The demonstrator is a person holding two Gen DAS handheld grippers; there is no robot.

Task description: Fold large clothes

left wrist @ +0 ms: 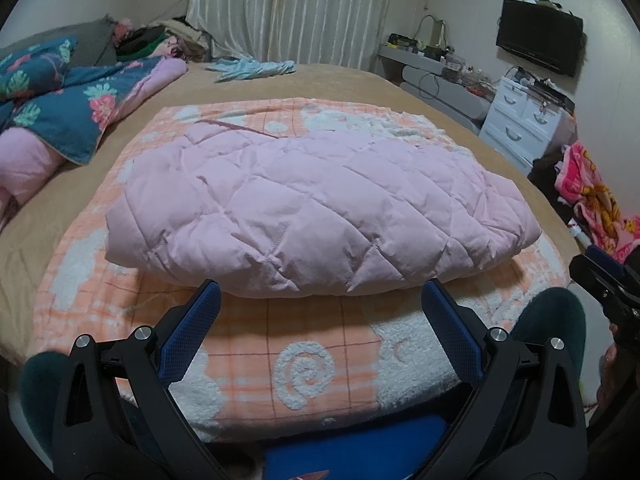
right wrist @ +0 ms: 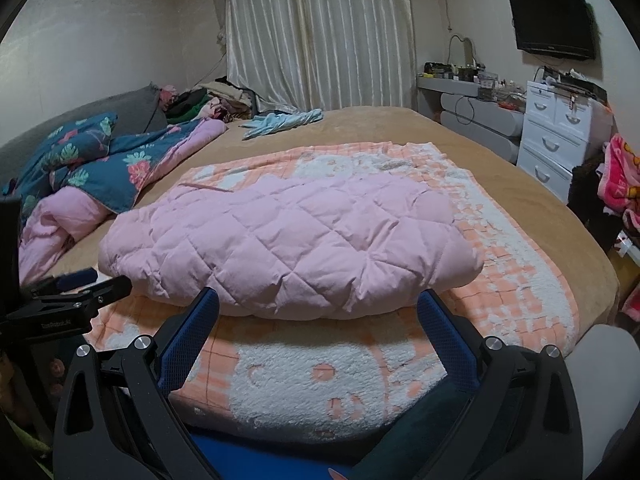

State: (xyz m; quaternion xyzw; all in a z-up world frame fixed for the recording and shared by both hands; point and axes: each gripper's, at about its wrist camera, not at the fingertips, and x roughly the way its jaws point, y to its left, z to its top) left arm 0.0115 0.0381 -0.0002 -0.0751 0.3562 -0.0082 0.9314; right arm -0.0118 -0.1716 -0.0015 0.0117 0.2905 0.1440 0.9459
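Note:
A pink quilted garment [left wrist: 312, 208] [right wrist: 288, 236] lies folded into a thick rectangular bundle on an orange and white patterned towel blanket [left wrist: 312, 364] [right wrist: 320, 380] spread over the bed. My left gripper [left wrist: 320, 300] is open, its blue fingers just short of the bundle's near edge and holding nothing. My right gripper [right wrist: 318, 304] is open too, equally close to the near edge and empty. In the right wrist view the left gripper [right wrist: 76, 280] also shows at the left edge, beside the bundle's left end. The left wrist view shows part of the right tool's black body [left wrist: 600, 280] at its right edge.
The bed has a tan cover [right wrist: 400, 128]. A blue floral duvet with pink lining [right wrist: 100, 168] is heaped at the left. A light blue cloth [right wrist: 284, 122] lies at the far side. White drawers [right wrist: 556, 136], a shelf and a wall TV [right wrist: 552, 24] stand at the right.

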